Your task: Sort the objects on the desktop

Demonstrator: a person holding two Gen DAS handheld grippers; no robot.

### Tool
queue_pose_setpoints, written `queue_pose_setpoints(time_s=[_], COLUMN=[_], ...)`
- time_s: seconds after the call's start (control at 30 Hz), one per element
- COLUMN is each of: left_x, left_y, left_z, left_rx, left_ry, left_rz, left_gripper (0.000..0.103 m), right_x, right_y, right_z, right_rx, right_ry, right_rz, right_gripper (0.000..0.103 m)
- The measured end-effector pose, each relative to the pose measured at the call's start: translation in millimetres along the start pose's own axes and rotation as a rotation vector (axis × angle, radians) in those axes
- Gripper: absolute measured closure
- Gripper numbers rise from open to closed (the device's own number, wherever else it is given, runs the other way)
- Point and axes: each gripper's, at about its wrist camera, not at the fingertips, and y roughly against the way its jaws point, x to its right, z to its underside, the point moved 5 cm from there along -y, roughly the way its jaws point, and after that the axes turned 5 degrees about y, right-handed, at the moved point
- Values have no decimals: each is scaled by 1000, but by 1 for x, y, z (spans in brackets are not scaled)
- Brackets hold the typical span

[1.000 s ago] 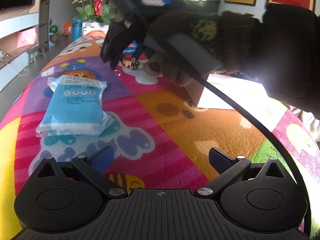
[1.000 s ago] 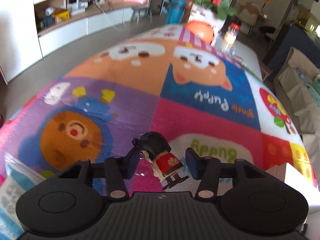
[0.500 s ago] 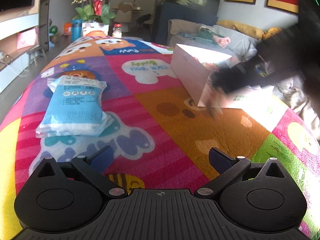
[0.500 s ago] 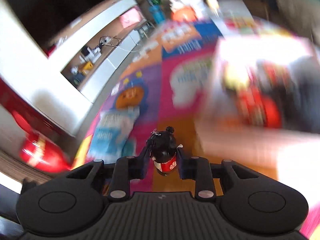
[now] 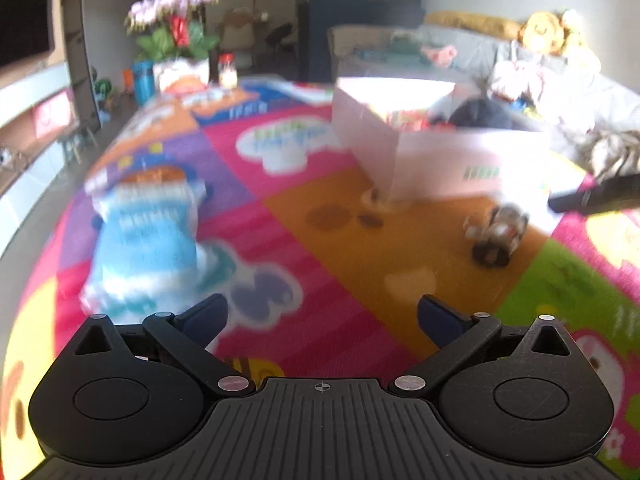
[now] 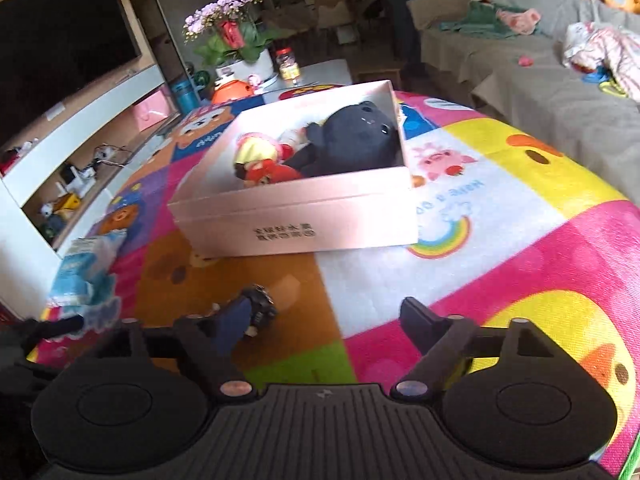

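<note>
The right gripper had just been opening and stood released, nothing between its jaws; the small doll lay tipped on the soft printed mat just short of the pink cardboard box, not inside it. The left gripper hung spread and empty near the crinkly blue packet. Retaking the hard, rounded doll squarely and clearing the box wall before letting go would probably serve best.
</note>
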Motion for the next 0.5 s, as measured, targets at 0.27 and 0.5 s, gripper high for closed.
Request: queue_pose_setpoints(time_s=[0.27, 0.5], left_x=[-46, -71], left_y=[19, 10], left_z=[-35, -28], left_rx=[110, 67], left_ry=[80, 146], left_rz=[-192, -230], left_gripper=[0, 0], right_x=[15, 34], right_y=[8, -42], right_z=[-34, -101], right_rx=[197, 187], right_ry=[-24, -24], right_rz=[144, 181], right_gripper=[15, 13])
